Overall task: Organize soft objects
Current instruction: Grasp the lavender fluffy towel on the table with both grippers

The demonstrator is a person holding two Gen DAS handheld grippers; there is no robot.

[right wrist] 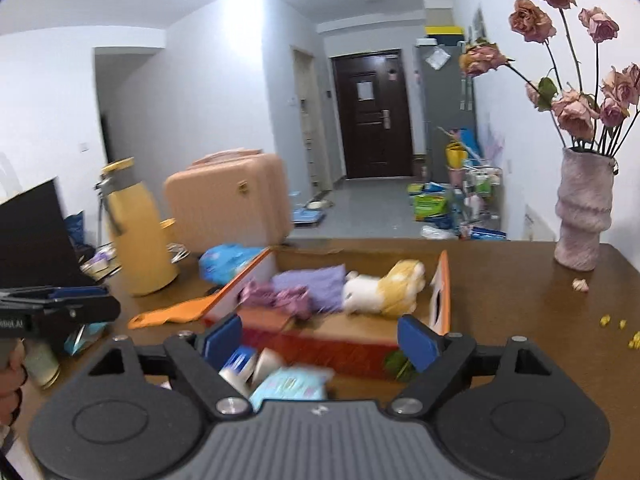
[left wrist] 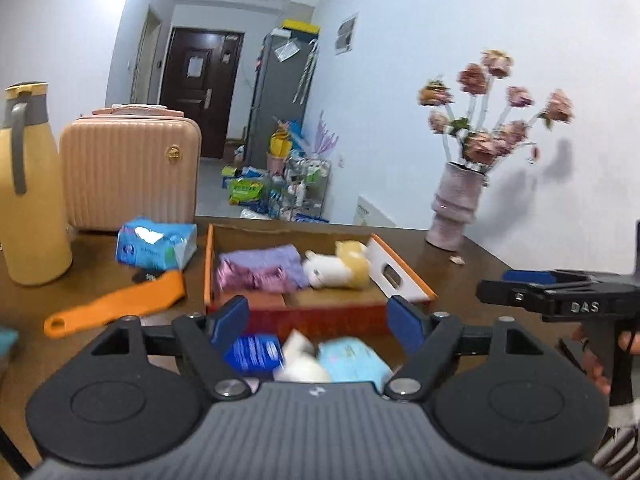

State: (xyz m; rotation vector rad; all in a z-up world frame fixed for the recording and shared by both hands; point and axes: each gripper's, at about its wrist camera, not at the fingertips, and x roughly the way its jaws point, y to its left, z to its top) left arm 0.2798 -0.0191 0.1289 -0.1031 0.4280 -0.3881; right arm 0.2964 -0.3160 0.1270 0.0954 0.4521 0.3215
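On the brown table (left wrist: 500, 252), inside the orange-rimmed cardboard box (left wrist: 294, 236), lay the soft things: a lilac folded cloth (left wrist: 262, 258) at the back left, a crumpled pink cloth (left wrist: 250, 278) touching its front edge, and a white-and-yellow plush toy (left wrist: 338, 266) lying on its side just right of them, near the box's white right wall. The right wrist view showed the same layout, the plush toy (right wrist: 384, 286) resting beside the lilac cloth (right wrist: 312, 280).

In front of the box, close to both cameras, sat a small heap of soft packets: a dark blue pack (left wrist: 254, 350), a white roll-like item (left wrist: 300, 362) and a pale blue tissue pack (left wrist: 352, 358), all blurred and touching one another.

The left gripper (left wrist: 320, 320) hung above that heap with its blue pads spread wide and nothing between them. The right gripper (right wrist: 320, 340) was likewise released, fingers apart and holding nothing; it appeared side-on at the right edge of the left view, a hand (left wrist: 596, 360) on its grip.

Left of the box lay a blue tissue packet (left wrist: 156, 242) and an orange flat tool (left wrist: 120, 306). Behind them stood a pink ribbed suitcase (left wrist: 130, 170) and a yellow flask (left wrist: 30, 188). At the table's far right stood a pink vase (right wrist: 582, 212) of dried roses (right wrist: 576, 80), with yellow crumbs (right wrist: 618, 326) scattered nearby.
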